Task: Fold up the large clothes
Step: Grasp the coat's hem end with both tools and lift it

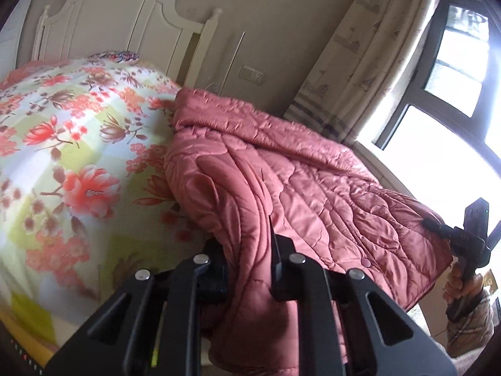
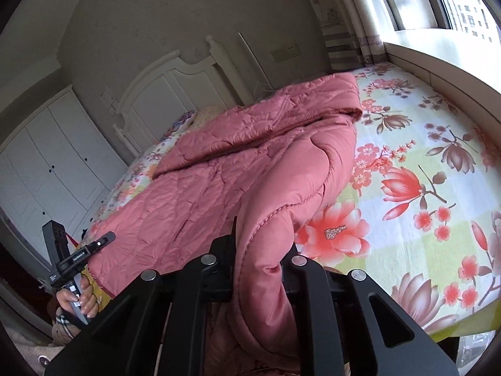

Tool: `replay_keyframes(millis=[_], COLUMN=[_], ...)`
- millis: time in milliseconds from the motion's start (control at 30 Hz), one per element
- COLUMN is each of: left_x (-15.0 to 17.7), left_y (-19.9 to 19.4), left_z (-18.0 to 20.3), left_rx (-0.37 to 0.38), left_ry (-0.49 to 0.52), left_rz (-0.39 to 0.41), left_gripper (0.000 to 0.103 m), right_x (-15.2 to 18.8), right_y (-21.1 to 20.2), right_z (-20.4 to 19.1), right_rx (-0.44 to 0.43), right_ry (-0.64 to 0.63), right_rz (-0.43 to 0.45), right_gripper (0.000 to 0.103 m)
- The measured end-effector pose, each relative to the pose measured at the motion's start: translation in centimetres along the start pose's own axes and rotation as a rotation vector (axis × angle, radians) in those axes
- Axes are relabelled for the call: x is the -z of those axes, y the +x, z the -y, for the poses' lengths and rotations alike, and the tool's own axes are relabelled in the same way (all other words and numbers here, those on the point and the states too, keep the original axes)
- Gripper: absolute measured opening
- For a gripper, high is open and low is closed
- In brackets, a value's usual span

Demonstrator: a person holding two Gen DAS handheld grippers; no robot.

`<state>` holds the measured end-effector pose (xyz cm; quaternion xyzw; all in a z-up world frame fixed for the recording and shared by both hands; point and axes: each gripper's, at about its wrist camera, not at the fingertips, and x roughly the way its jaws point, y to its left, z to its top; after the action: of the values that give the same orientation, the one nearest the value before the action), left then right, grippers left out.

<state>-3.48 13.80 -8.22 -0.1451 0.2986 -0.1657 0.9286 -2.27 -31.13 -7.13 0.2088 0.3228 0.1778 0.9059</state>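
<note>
A pink quilted jacket lies rumpled on the bed, its near hem lifted off the sheet. My left gripper is shut on a bunched fold of that hem. In the left wrist view the right gripper pinches the hem's far right corner, with a hand below it on the handle. In the right wrist view the jacket runs away toward the headboard, and my right gripper is shut on a thick fold of it. The left gripper shows at the left edge, held at the jacket's other corner.
The floral bedsheet covers the bed on both sides of the jacket. A white headboard stands at the far end. A white wardrobe, a curtain and a windowsill border the bed.
</note>
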Motion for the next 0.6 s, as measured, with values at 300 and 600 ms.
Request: replay_keyframes(millis=[300, 600], left_x=[-0.1, -13.2], left_y=[-9.8, -2.1], left_z=[0.7, -0.6], left_rx=[0.163, 0.165], left_ry=[-0.041, -0.248], left_rz=[0.143, 0.211], left_gripper=[0.016, 0.025], right_x=[-1.2, -10.7], right_y=[-10.0, -5.2], right_z=[-4.5, -5.0], right_rx=[-0.148, -0.084], right_ry=[-0.07, -0.046], right_rz=[0.172, 0.24], right_gripper=[0.015, 0.015])
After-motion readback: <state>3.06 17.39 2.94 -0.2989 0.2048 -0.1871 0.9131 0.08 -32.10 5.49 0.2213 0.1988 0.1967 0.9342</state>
